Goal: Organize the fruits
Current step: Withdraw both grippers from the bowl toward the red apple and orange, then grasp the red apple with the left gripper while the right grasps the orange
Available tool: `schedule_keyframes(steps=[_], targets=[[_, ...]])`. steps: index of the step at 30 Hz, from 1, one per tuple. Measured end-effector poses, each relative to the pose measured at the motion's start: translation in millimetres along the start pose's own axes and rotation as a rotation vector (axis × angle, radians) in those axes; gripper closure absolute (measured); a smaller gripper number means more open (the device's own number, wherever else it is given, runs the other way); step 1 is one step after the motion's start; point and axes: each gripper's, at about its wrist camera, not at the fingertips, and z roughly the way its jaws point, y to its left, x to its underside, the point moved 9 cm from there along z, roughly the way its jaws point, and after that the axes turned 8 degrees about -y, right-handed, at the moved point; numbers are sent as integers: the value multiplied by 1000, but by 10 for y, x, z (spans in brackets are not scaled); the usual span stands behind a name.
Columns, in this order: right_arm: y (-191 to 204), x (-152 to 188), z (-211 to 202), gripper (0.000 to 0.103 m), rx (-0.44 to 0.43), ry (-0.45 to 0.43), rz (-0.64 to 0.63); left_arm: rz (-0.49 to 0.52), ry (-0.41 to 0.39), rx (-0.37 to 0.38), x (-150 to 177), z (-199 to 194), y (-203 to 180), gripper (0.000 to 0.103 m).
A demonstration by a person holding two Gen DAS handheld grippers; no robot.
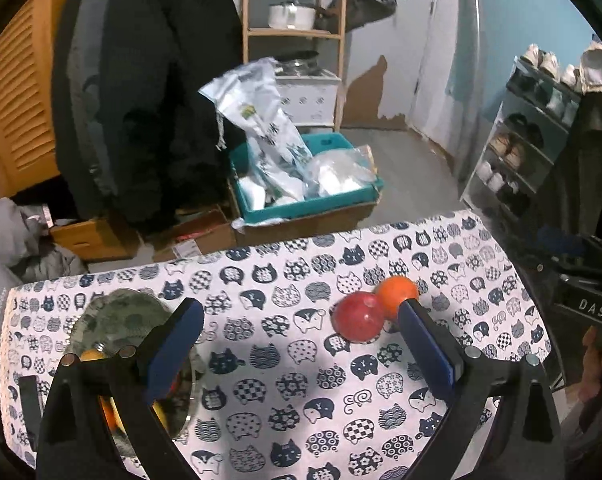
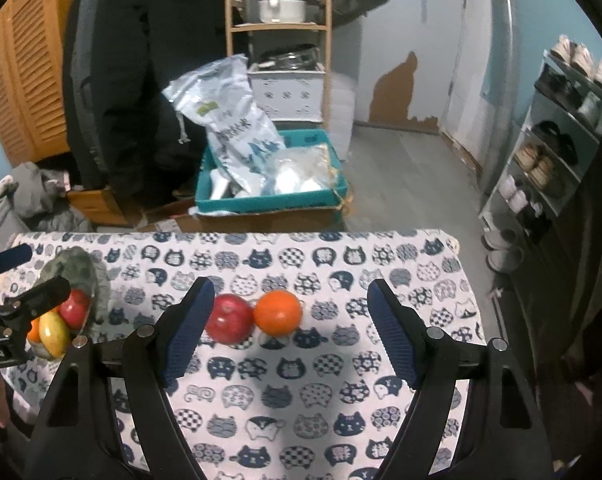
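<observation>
A lived-in home: coats [image 1: 149, 80] hang upper left, a shoe rack [image 1: 529, 140] stands at right, and a pot [image 2: 281, 9] sits on a wooden shelf.

my right gripper [image 2: 291, 334] hangs wide open over the counter [image 2: 381, 260]. a red apple [image 2: 229, 318] touches an orange [image 2: 277, 312] ahead. far left, a bowl [image 2: 81, 270] holds more fruit.

- The cloth-covered bench [image 2: 341, 400] lies bare in front of the right gripper [image 2: 291, 328], whose jaws stand wide apart.
- 2 fruits block the middle: a red apple [image 2: 229, 319] touching an orange [image 2: 278, 312].
- At the left edge, the bowl [image 2: 81, 268] and left gripper [image 2: 25, 300] crowd the space.
</observation>
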Motion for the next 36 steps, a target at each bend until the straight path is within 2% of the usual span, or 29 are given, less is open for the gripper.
schedule_keyframes(steps=[12,24,36], targets=[[-263,371,465,24,18,129,48,34,133,32,320,614,-256,4],[-246,829,990,24,-17,305,79,14,253,42,644,1220,-350,4],[-284,981,1344,24,-7,380,109,17,334,53,871,1652,-483,4]])
